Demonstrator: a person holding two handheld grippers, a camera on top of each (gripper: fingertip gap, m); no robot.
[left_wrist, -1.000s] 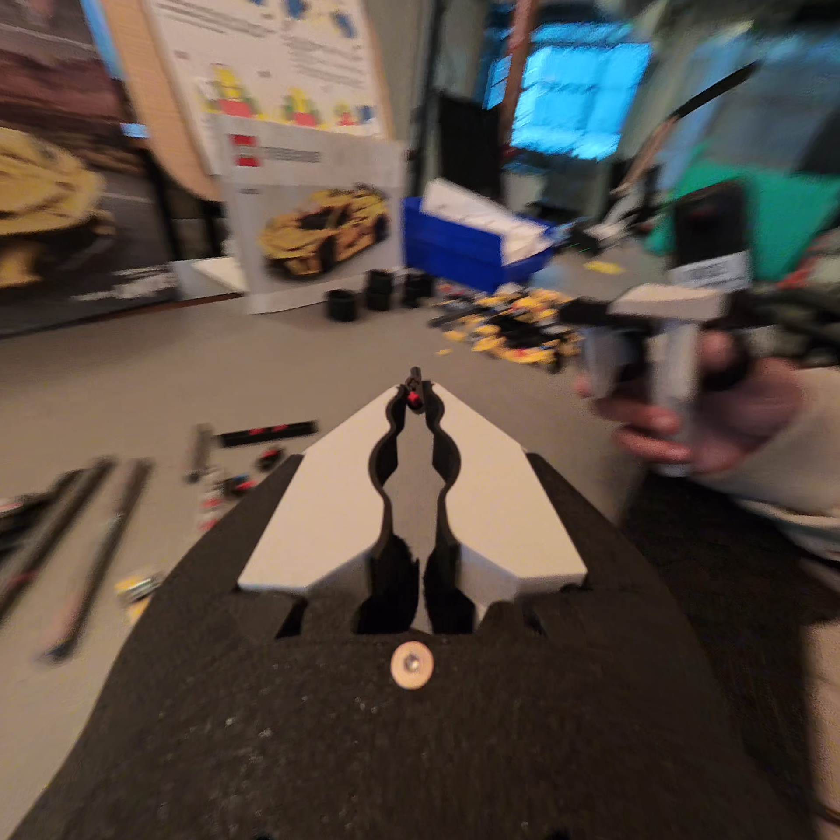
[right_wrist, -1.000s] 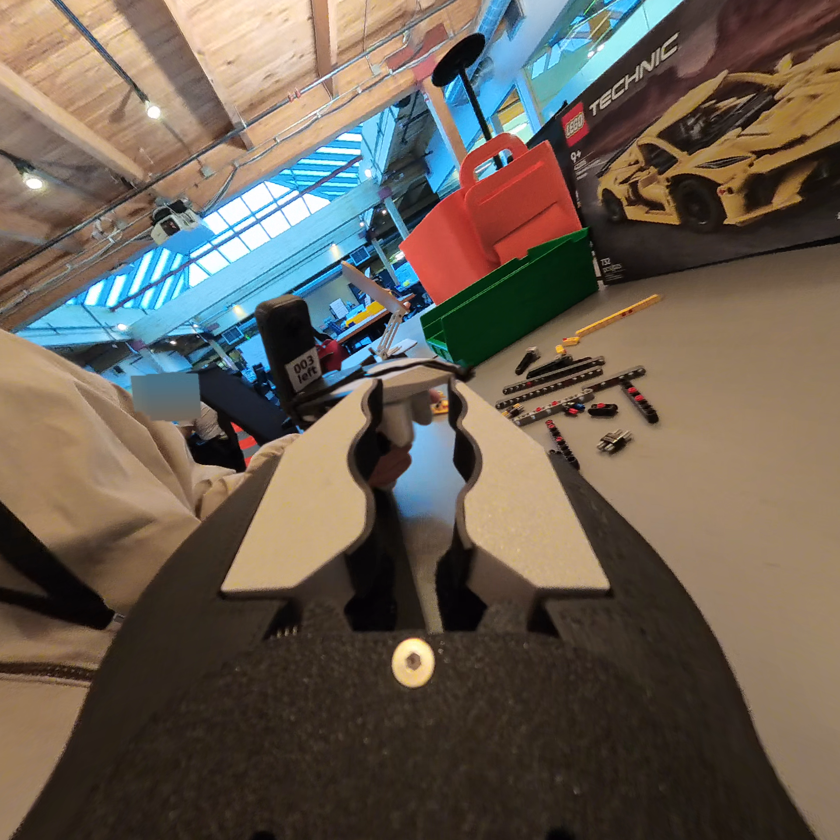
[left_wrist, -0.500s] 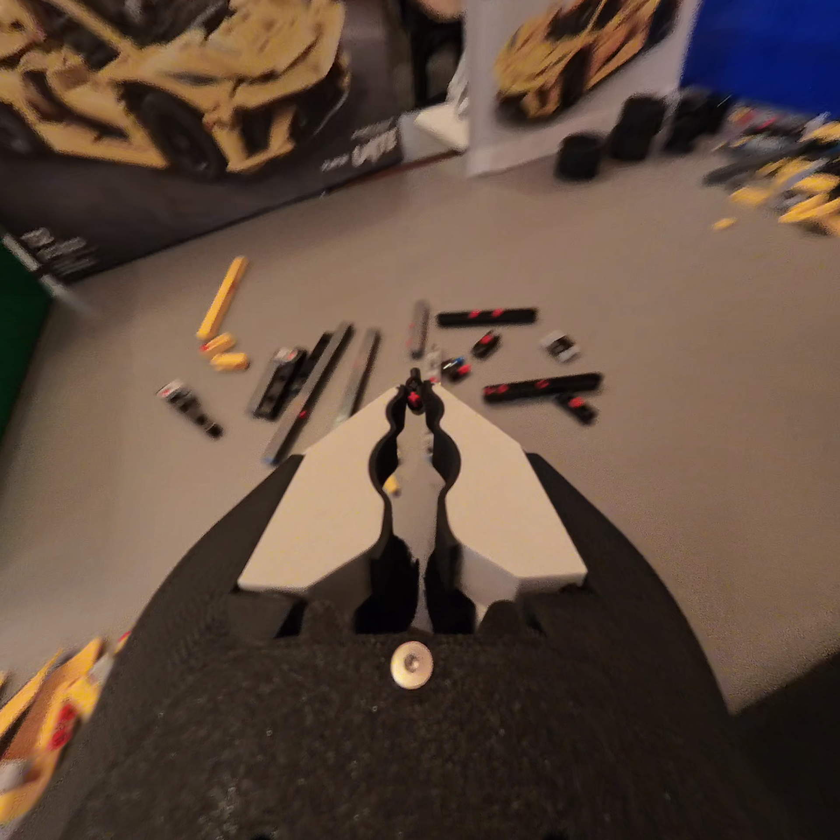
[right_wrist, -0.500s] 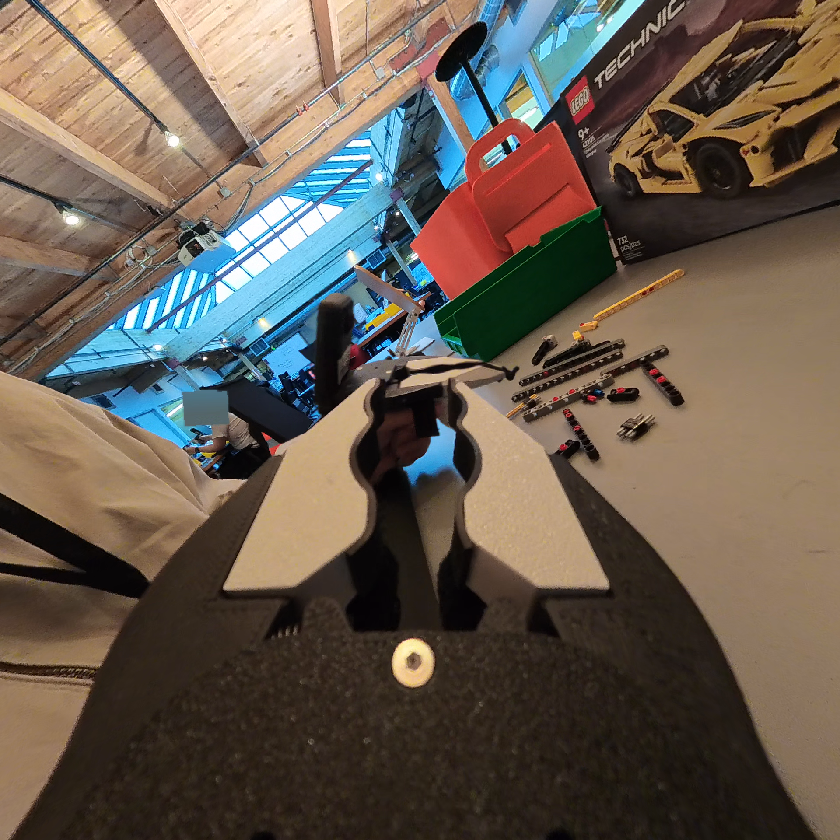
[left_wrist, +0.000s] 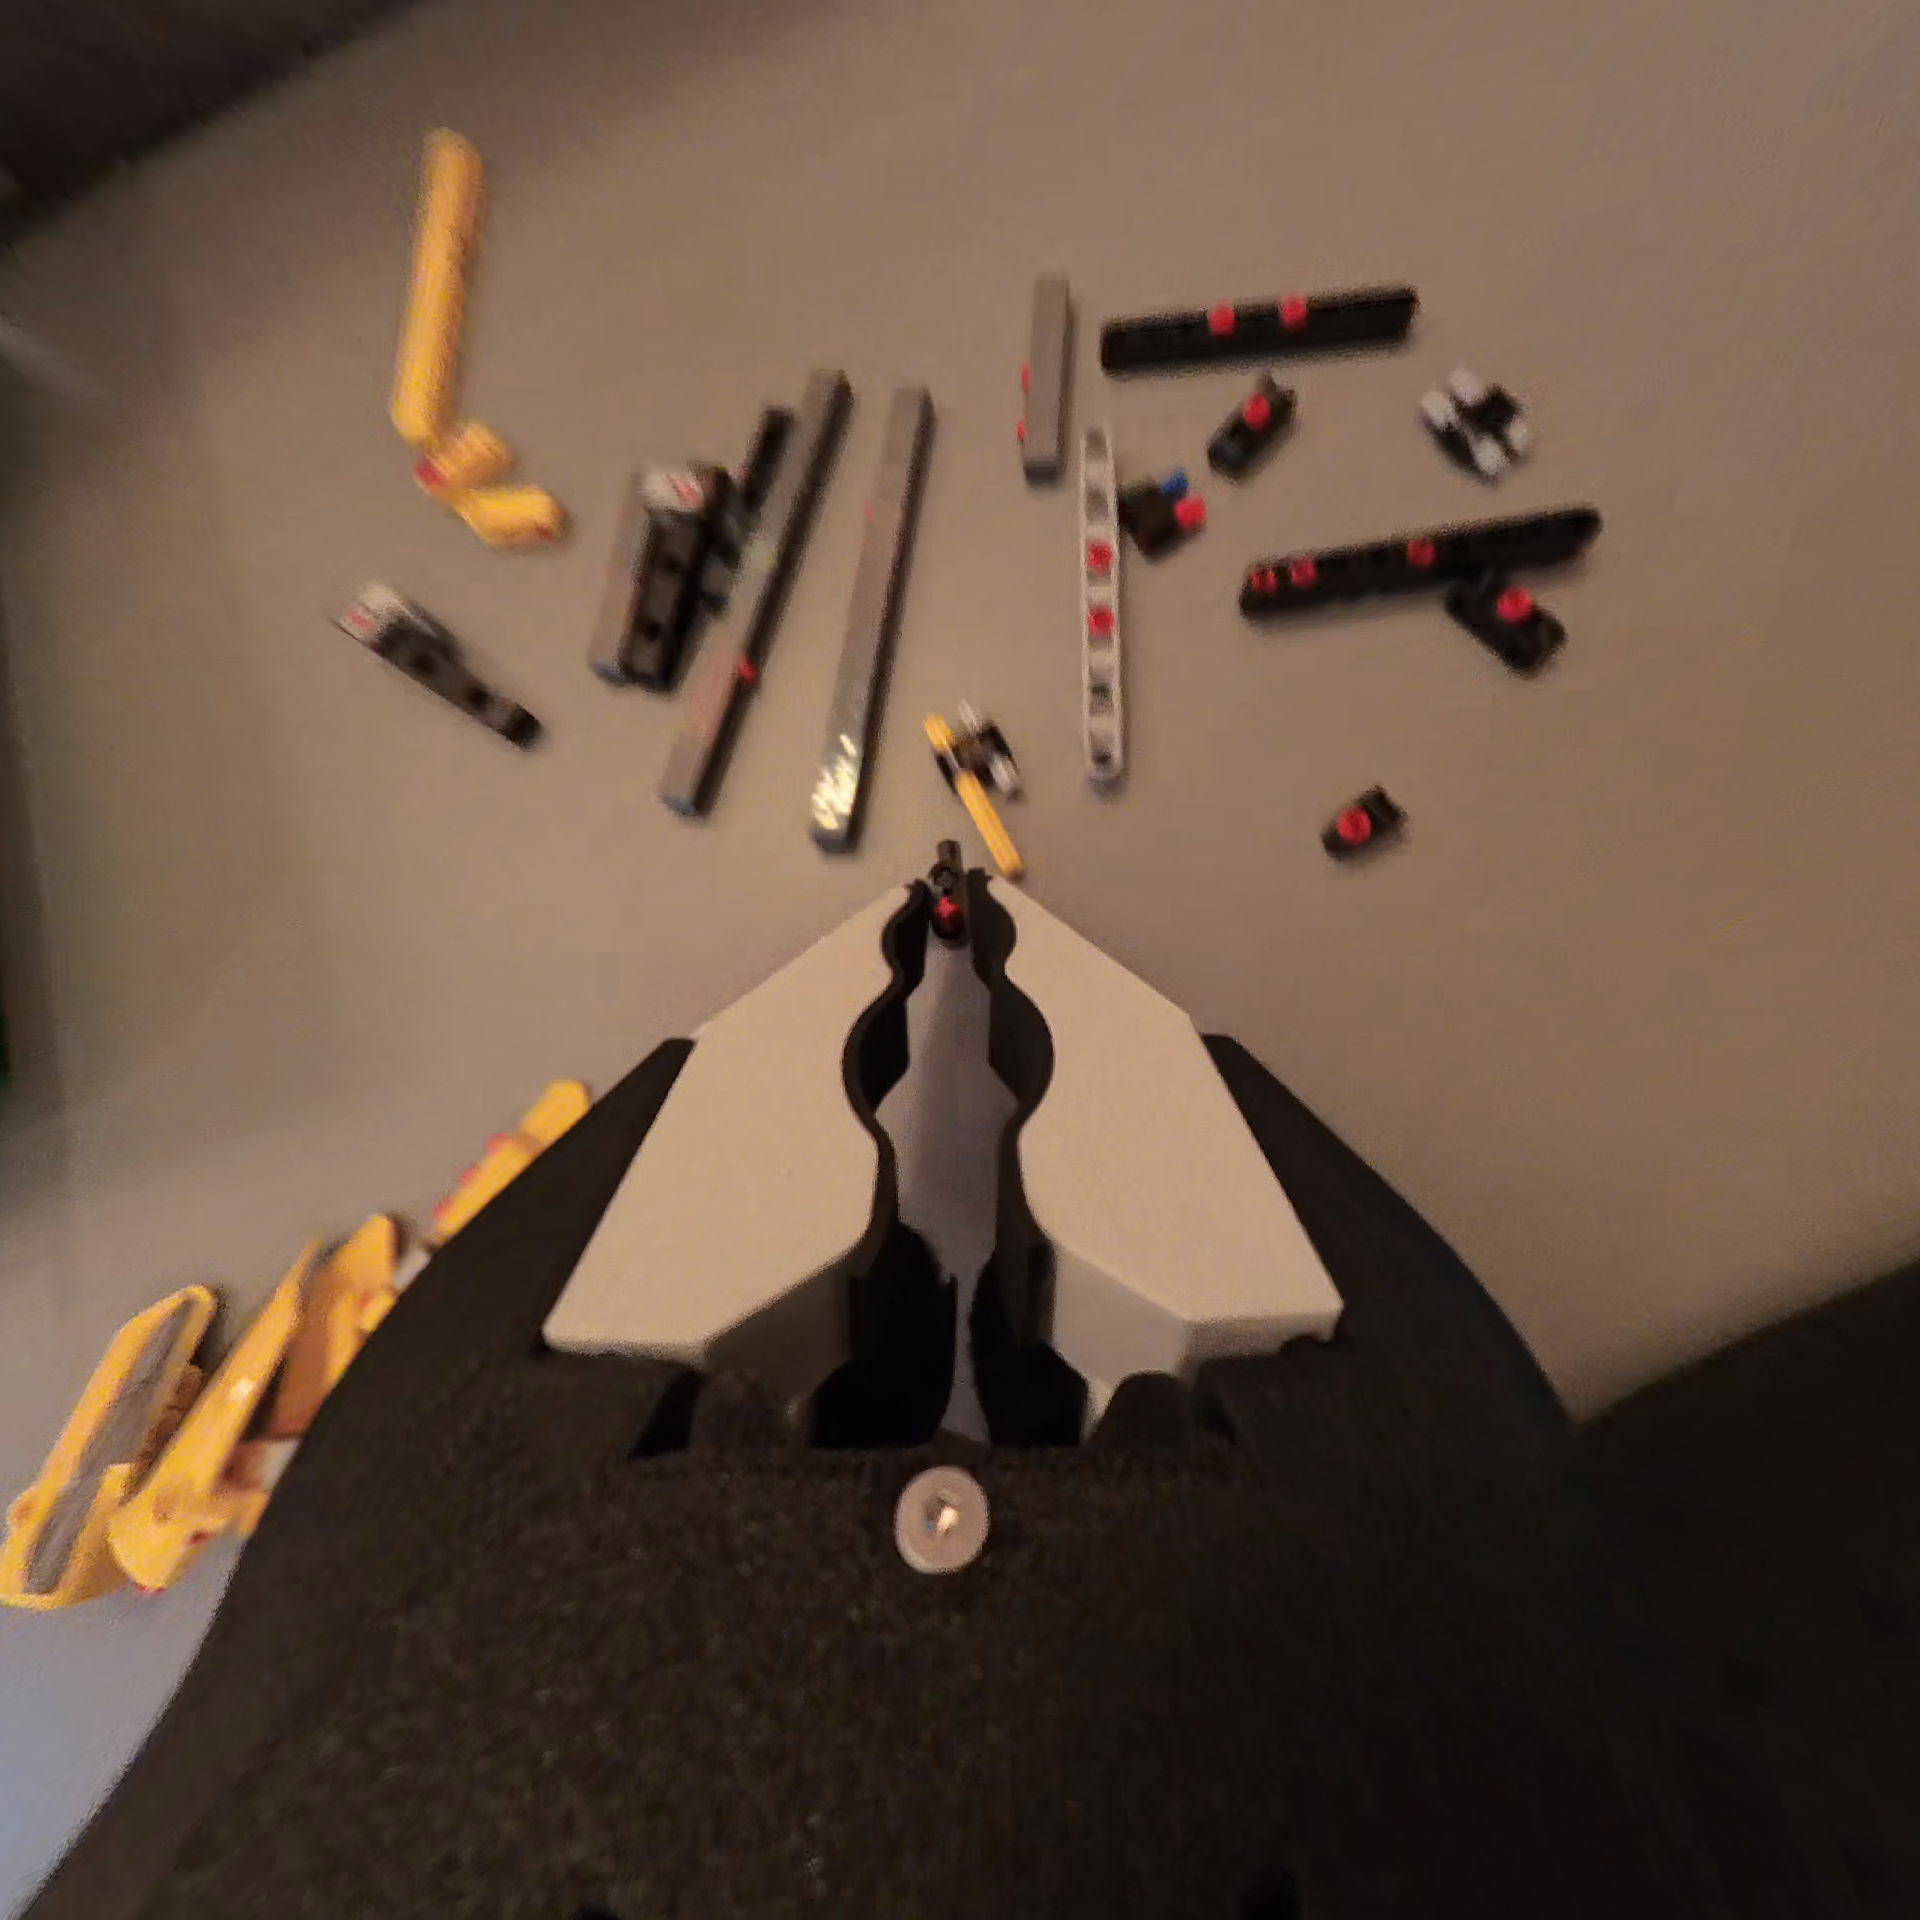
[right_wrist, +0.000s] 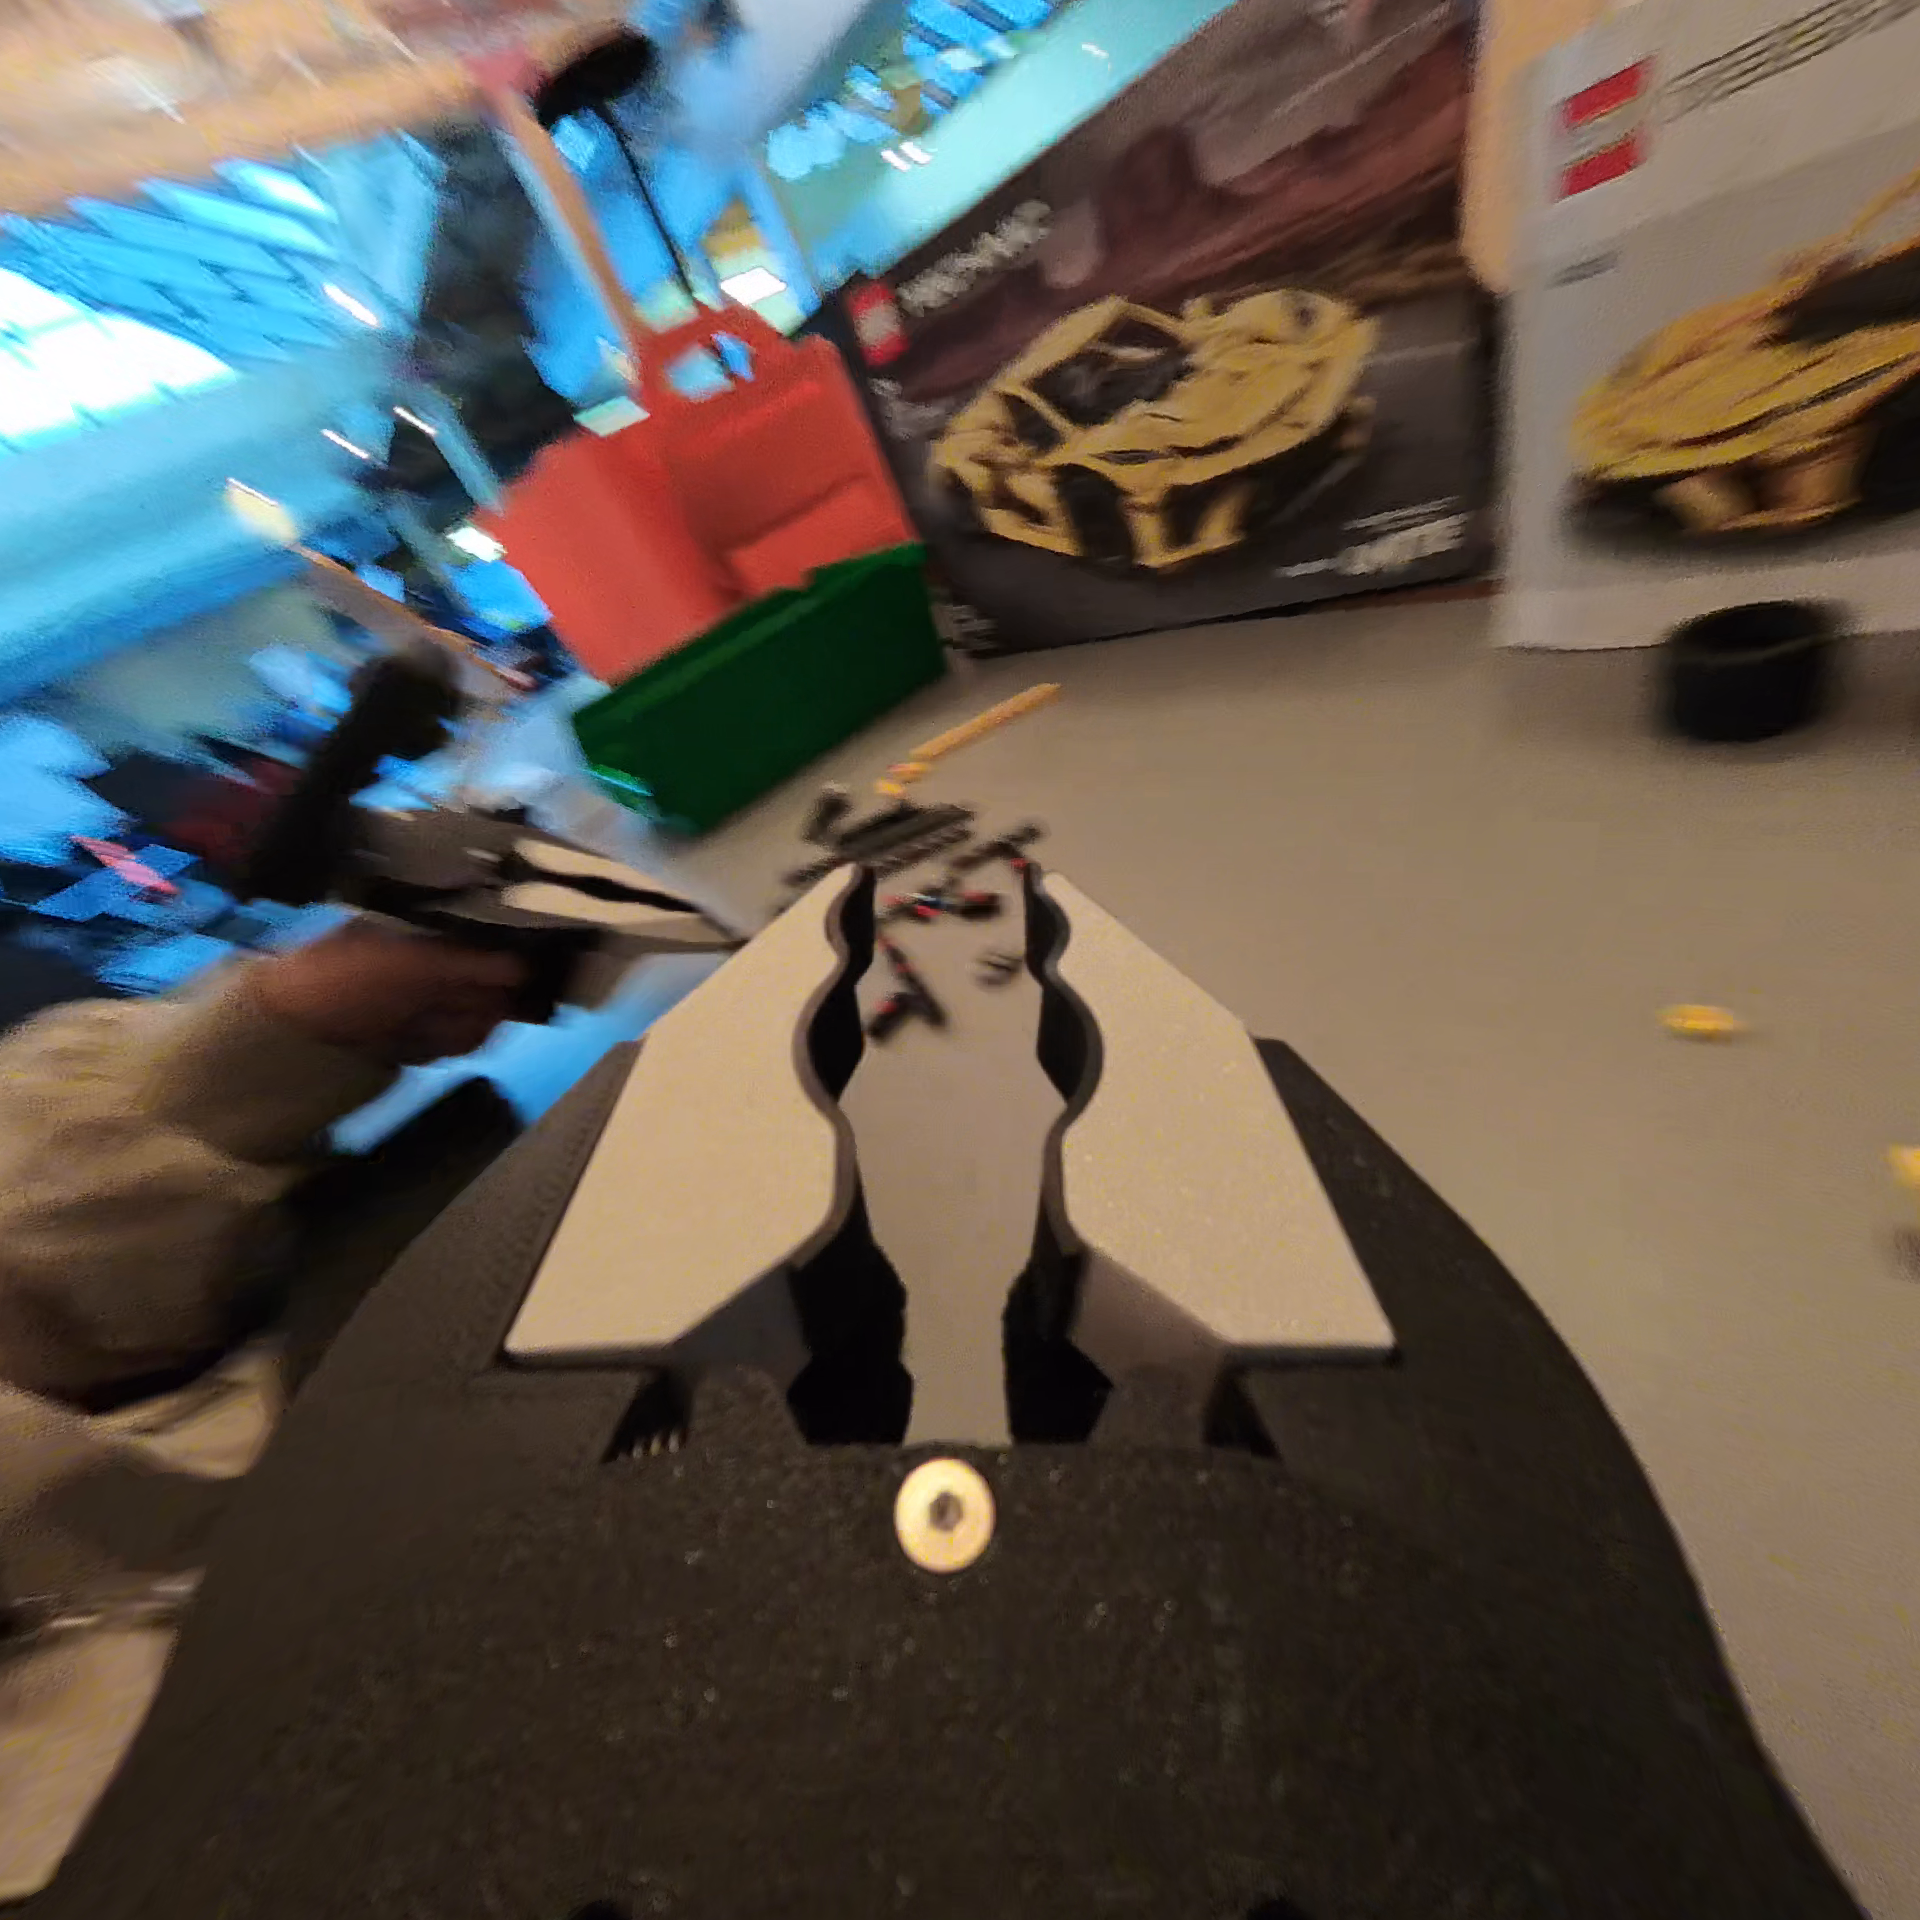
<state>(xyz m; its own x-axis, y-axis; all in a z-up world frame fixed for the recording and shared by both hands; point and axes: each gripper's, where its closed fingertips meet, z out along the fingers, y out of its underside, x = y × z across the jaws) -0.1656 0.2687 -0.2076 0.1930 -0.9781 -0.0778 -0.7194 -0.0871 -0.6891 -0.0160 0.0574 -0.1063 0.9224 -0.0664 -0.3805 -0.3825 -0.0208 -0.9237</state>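
small black-and-red pin (left_wrist: 945, 902) sits pinched at the tip of the left claw (left_wrist: 948, 883), which has swung down over the scattered beams (left_wrist: 871, 613) on the grey surface (left_wrist: 1558, 883). right claw (right_wrist: 943, 883), spread and empty, has turned toward those same parts.

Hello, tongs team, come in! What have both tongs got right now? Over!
Left tongs shut on a small black-and-red pin, above the grey table. Nearest: a thin yellow axle. Right tongs open, empty, pointing at the scattered black beams.
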